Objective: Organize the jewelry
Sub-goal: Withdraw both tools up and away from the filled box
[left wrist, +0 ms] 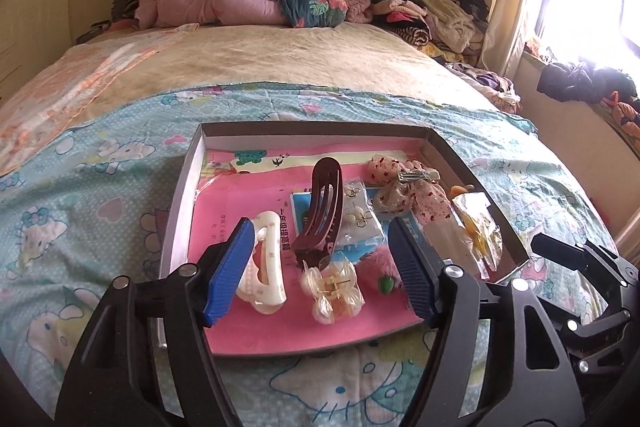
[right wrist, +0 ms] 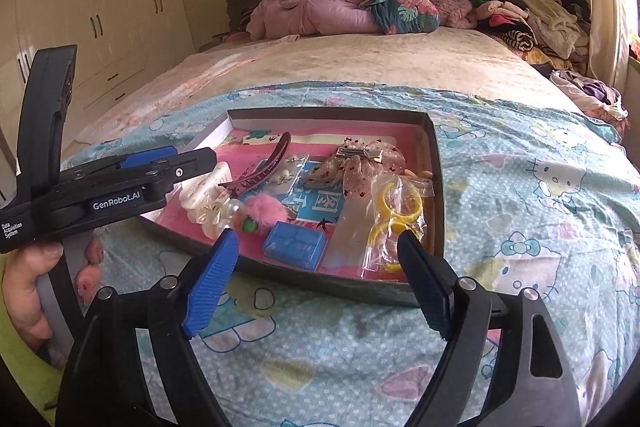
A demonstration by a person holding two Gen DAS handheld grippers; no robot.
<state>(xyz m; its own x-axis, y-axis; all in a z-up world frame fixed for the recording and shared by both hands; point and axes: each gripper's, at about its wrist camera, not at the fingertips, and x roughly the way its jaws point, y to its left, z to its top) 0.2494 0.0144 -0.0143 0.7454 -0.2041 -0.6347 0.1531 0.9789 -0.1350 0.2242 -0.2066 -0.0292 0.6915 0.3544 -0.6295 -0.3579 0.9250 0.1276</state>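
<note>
Nearest in the left wrist view, the left claw [left wrist: 320, 259] hovers over the near half of the tray [left wrist: 182, 183], blue pads spread wide apart and gripping nothing. Its housing, seen from the right wrist view, reads "GenRobot.AI" and "Data Acquisition System". The right claw [right wrist: 316, 279] is likewise apart and empty, just short of the tray's near rim, over the Hello Kitty sheet [right wrist: 540, 195] on the bed.

Between the left pads lie a clear flower clip [left wrist: 332, 287] and, at 10 o'clock from it, a cream claw clip [left wrist: 264, 267]. The maroon hair clip [left wrist: 320, 207] runs its long axis near to far, tip toward 12 o'clock. A blue case [right wrist: 294, 241] sits near the rim; yellow rings in a clear bag [right wrist: 394, 215] lie at 2 o'clock from it. Farther back rests a spotted bow with a metal clip [left wrist: 404, 183]. Chinese print on the pink paper is too small to read
</note>
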